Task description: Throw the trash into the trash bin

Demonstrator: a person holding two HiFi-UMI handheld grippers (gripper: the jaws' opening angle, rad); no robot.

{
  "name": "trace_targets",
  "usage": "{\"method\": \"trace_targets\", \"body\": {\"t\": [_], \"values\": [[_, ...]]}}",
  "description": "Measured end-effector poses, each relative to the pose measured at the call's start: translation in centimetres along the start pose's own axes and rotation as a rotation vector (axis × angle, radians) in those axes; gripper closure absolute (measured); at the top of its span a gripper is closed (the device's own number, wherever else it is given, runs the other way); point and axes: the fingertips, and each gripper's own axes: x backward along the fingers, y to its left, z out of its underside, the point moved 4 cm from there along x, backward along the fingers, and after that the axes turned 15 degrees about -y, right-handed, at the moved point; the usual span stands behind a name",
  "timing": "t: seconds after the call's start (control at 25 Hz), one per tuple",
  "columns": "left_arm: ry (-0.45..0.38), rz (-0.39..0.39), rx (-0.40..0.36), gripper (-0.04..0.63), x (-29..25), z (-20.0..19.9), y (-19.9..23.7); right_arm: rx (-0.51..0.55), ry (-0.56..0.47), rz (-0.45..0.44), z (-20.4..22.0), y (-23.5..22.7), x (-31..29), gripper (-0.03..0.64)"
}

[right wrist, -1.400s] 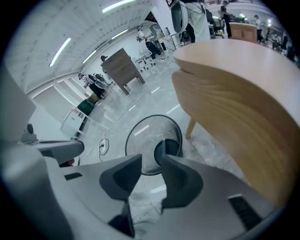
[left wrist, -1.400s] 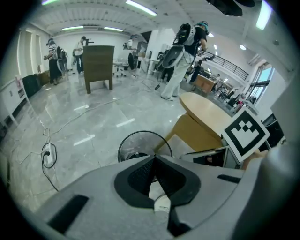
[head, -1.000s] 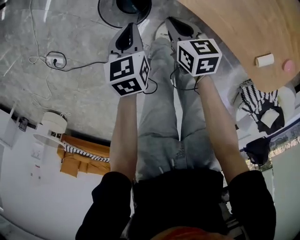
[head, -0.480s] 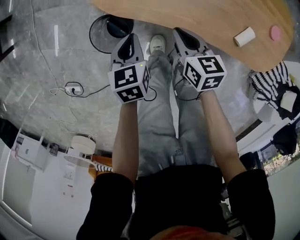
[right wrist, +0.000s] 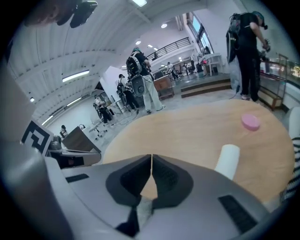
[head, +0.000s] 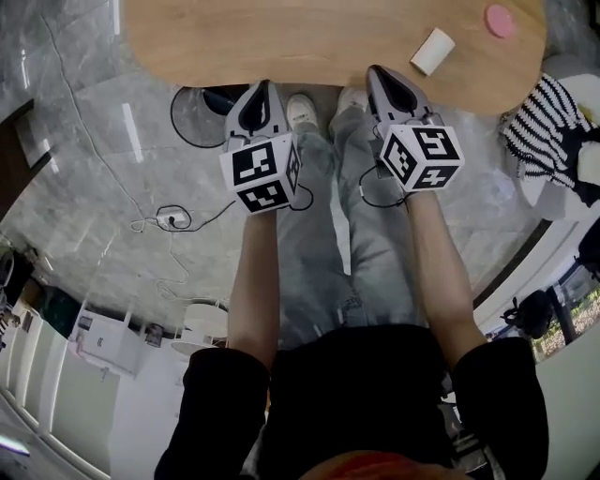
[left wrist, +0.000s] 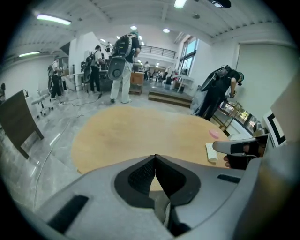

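White roll (head: 432, 51) (rolled paper or a card tube, can't tell which) lies on its side toward the right end of the wooden table (head: 281, 47). A pink disc (head: 499, 20) sits just past it, farther right, near but not touching.

The roll is likely light, thin-walled and crushable. It is round, so a nudge could set it rolling. Best hold, I'd judge, is across the middle of its length, jaws on the two curved sides, with a gentle squeeze. The disc is low and flat and looks harder to pinch, so probably an edge-on grab.

Left gripper (head: 263, 85) has its jaws closed tip to tip with nothing in them. Right gripper (head: 373, 69) is the same, pads together and empty, so it must open before any pick. Both hover at the table's near edge, the right one closer to the roll.

The top is bare apart from those two items, so the approach from the near side is open. A push to the right could send the roll off the end. A dark round bin-like thing (head: 217, 98) sits on the floor under the near-left edge, partly hidden (probably the trash bin, not sure). A cable (head: 172, 220) lies on the floor to the left and could snag.
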Motion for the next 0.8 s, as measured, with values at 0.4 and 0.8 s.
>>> {"method": "trace_targets", "body": {"t": [0.4,0.8], "values": [[0.007,0.139,-0.053,0.588,-4.3,-1.3,-9.5,-0.046,-0.063,0.158,-2.2,-8.4,4.2,0.601],[0.053,0.223,-0.096,0.588,-8.6,-0.8,-14.2,-0.081,-0.004,0.277,-0.9,-14.0,3.9,0.598]]}}
